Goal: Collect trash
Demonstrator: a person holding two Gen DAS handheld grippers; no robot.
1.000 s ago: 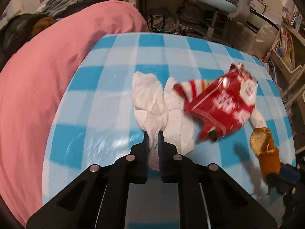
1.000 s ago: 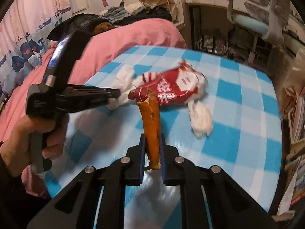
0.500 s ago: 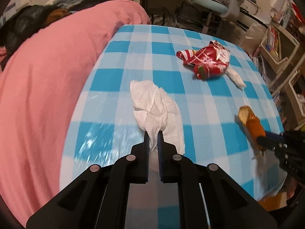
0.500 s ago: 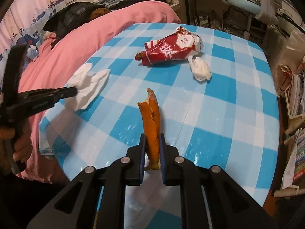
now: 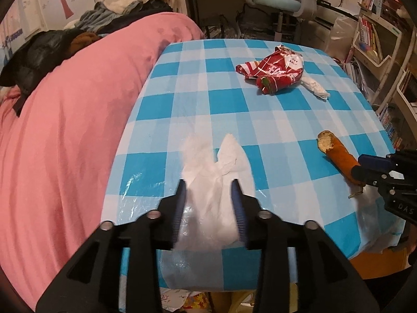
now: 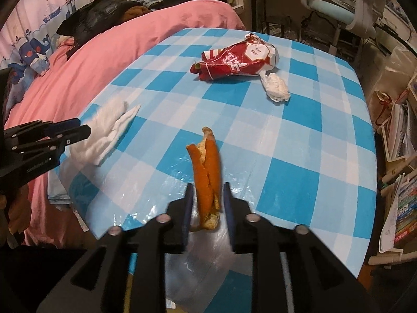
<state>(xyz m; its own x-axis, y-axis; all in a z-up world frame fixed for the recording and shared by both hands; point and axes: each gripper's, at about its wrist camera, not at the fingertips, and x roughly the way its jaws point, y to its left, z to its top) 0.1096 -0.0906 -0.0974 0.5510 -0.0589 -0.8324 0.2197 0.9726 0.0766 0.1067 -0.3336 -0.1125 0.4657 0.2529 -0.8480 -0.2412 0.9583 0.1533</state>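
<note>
- opening my left tongs (image 5: 208, 182); the white tissue (image 5: 211, 180) sits loose between the jaws, over the worktop (image 5: 234, 101) edge.
- my right tongs (image 6: 207, 187) are opening too, the bitten bread stick (image 6: 206, 172) between them.
- beyond both lies the red snack bag (image 6: 234, 61), well apart.

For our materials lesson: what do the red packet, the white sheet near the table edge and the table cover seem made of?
Red packet: glossy printed plastic film, crinkled, probably. White sheet: soft matte tissue paper, creased. Table cover: checked cloth, apparently under clear shiny plastic, which shows glare.
</note>
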